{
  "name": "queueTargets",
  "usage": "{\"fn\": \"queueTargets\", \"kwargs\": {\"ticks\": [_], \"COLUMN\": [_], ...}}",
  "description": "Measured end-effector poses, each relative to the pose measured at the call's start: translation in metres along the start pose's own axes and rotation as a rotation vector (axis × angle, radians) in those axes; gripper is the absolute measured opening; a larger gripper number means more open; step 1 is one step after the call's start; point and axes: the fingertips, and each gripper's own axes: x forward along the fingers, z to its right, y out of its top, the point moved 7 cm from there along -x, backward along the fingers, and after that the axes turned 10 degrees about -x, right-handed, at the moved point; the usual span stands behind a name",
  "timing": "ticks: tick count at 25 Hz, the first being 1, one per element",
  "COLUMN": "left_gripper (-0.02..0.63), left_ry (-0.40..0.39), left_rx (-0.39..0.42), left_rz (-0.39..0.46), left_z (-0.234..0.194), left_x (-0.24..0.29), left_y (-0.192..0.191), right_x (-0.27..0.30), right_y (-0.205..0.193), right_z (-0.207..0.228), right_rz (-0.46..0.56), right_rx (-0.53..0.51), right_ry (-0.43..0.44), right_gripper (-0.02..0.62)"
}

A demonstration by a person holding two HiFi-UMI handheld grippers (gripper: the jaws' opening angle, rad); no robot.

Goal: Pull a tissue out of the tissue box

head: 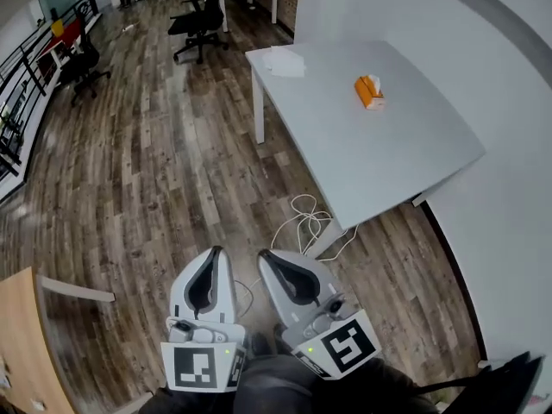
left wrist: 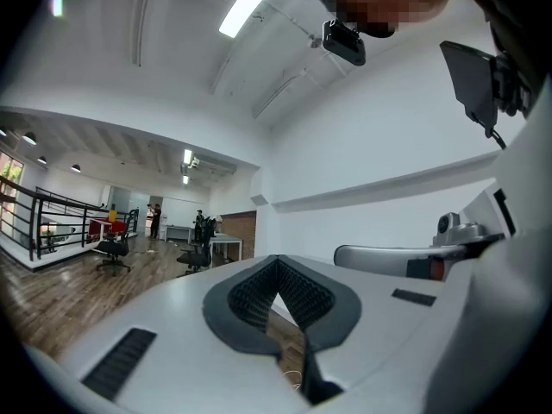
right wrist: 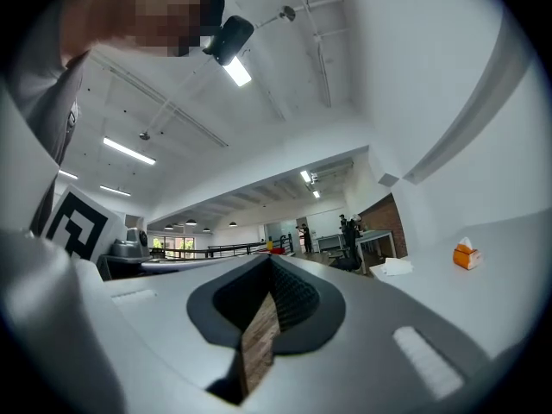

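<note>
An orange tissue box (head: 369,91) with a white tissue sticking out of its top stands on the white table (head: 345,145), far ahead of both grippers. In the right gripper view the tissue box (right wrist: 466,255) is small, at the right. My left gripper (head: 216,251) and right gripper (head: 264,254) hang side by side low over the wooden floor, close to my body and well short of the table. Both are shut with nothing between the jaws. Their closed tips also show in the left gripper view (left wrist: 276,261) and the right gripper view (right wrist: 269,261).
A loose white tissue pile (head: 285,61) lies at the table's far corner. A white cable (head: 306,218) coils on the floor by the table's near edge. Black office chairs (head: 200,20) stand further back, a railing (head: 26,84) runs along the left, and a wooden desk corner (head: 21,343) is at lower left.
</note>
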Motion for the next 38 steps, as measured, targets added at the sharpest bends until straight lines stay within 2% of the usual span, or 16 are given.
{"fn": "queueTargets", "kwargs": {"ticks": [4, 10, 15, 19, 22, 26, 31, 34, 38], "left_gripper": [0.0, 0.0, 0.0, 0.0, 0.0, 0.0, 0.0, 0.0, 0.0], "left_ry": [-0.012, -0.054, -0.039, -0.05, -0.09, -0.152, -0.253, -0.291, -0.33], "left_rx": [0.018, 0.008, 0.024, -0.012, -0.029, -0.025, -0.003, -0.008, -0.027], "left_rz": [-0.019, -0.002, 0.003, -0.009, 0.001, -0.01, -0.089, -0.081, -0.072], "left_z": [0.015, 0.006, -0.009, -0.046, -0.085, -0.158, -0.24, -0.261, -0.27], "left_x": [0.059, 0.104, 0.163, 0.212, 0.262, 0.335, 0.426, 0.466, 0.507], "left_y": [-0.001, 0.038, 0.035, 0.025, 0.025, 0.032, 0.046, 0.056, 0.059], "right_x": [0.013, 0.048, 0.09, 0.141, 0.197, 0.291, 0.402, 0.44, 0.457], "right_y": [-0.005, 0.033, 0.012, -0.007, -0.025, -0.045, -0.063, -0.064, -0.063], "right_z": [0.059, 0.101, 0.145, 0.165, 0.181, 0.203, 0.238, 0.26, 0.287], "right_rz": [0.012, 0.046, 0.038, 0.011, -0.006, 0.01, 0.003, -0.021, -0.048], "right_rx": [0.036, -0.02, -0.003, -0.02, -0.035, -0.047, -0.038, -0.05, -0.074], "right_ry": [-0.013, -0.082, -0.08, -0.084, -0.108, -0.186, -0.287, -0.327, -0.392], "right_gripper": [0.002, 0.002, 0.002, 0.002, 0.002, 0.002, 0.002, 0.002, 0.002]}}
